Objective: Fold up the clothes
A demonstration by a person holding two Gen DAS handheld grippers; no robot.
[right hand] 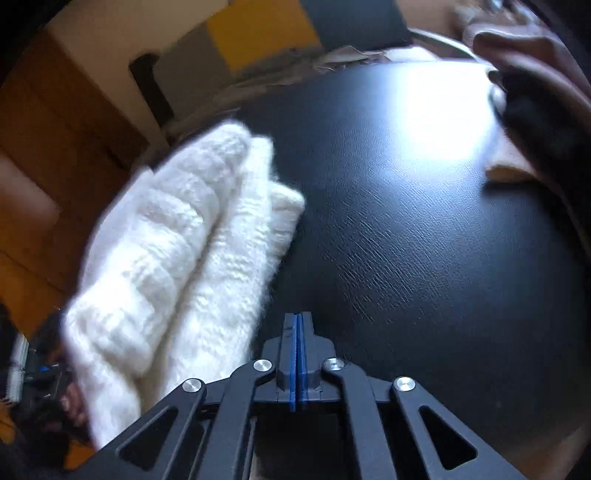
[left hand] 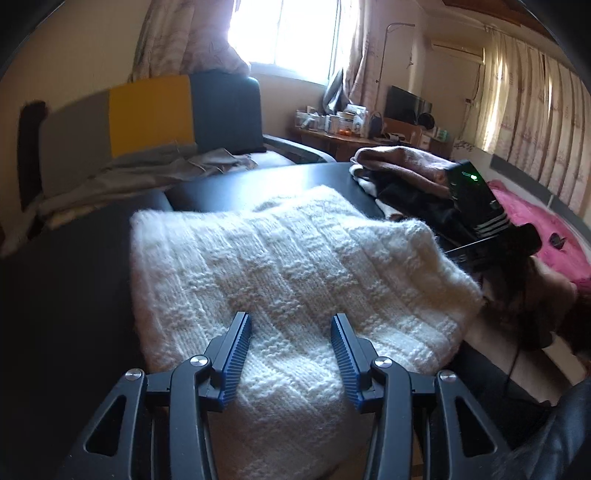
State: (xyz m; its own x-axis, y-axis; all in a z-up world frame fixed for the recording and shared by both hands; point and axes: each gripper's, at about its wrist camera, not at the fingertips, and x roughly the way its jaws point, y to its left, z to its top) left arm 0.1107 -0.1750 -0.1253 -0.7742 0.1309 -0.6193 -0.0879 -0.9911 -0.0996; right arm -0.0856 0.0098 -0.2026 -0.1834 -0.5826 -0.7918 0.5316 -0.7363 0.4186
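I see a black, leather-grained desk point(right hand: 406, 240) with glare on it, in a bedroom with a bright window point(left hand: 291, 33), pale curtains point(left hand: 528, 99) and a pink bedspread point(left hand: 554, 229) at 3 o'clock. My left view alone shows a pile of brown and black clothes point(left hand: 406, 173) at 1 o'clock. The folded white chunky-knit sweater point(left hand: 288, 273) lies on the desk, fuzzy and ribbed. My left gripper point(left hand: 291, 325) hangs over its near edge, fingers point(left hand: 240, 354) apart, gripping nothing. My right gripper point(right hand: 297, 325) has its fingers pressed together, empty, over bare desk, the sweater at its 10 o'clock.
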